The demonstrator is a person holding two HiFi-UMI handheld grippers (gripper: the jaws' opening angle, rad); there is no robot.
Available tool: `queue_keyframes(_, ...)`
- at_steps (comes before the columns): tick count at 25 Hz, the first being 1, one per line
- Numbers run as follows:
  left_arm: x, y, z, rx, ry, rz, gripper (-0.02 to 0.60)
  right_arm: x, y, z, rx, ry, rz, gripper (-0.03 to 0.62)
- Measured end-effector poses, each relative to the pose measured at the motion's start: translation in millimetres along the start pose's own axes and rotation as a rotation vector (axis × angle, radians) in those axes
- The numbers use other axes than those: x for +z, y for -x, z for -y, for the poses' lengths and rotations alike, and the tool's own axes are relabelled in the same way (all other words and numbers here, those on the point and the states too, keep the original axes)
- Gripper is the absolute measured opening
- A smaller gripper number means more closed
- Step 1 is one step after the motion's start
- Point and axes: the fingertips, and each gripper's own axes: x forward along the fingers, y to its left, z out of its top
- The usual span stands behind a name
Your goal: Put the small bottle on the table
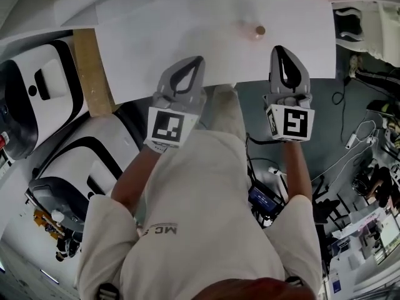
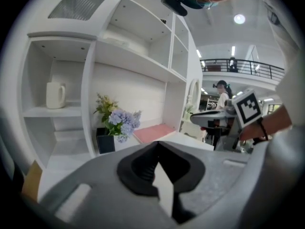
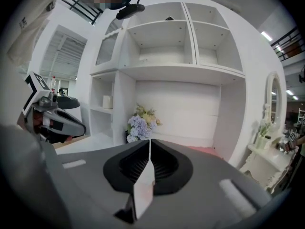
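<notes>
The left gripper (image 1: 199,60) hangs over the white desk's (image 1: 144,36) near edge, jaws together on nothing. Beyond stands the small bottle (image 1: 255,31) on the desk — brown cap clear, pale body blurred. Near it, the right gripper (image 1: 279,50) — jaws closed, empty.

Seen from above at lower centre of the head view, a person wears a loose cream short-sleeved shirt (image 1: 206,230) with small grey lettering (image 1: 164,229) on the chest. The left gripper (image 1: 199,60) and right gripper (image 1: 279,49) are smooth, light grey shells that taper to rounded tips. Each has a black, ribbed, teardrop-shaped recess with white pad faces inside. Pale rectangular insets mark the shells on either side of the recess. A white cube printed with black square markers caps the rear of each: the left cube (image 1: 169,125) and the right cube (image 1: 291,122). At the right of the left gripper view, a dark band (image 2: 261,128) circles the wrist.
</notes>
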Motion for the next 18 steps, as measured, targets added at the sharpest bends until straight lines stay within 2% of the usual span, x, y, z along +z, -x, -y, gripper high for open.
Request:
queue_keyframes(3,11.6,11.4,1.5,-0.011,-0.009,0.012,0.0,21.8,15.0,-5.3,-0.007,0.009,0.02,0.009)
queue_keyframes(7,24.6,36.0,-5.5,-0.001,0.017,0.034,0.0,38.5,31.7,-18.1,-0.026,-0.013,0.034,0.009)
queue_keyframes(15,59.3,71.5,-13.1,0.026,0.016,0.111,0.0,70.8,78.5,-38.1,0.019,-0.01,0.026,0.009)
queue_keyframes(18,69.6,82.8,-18.5,0.036,0.001,0.127,0.0,78.8,89.3,-44.8,0.019,0.032,0.02,0.009)
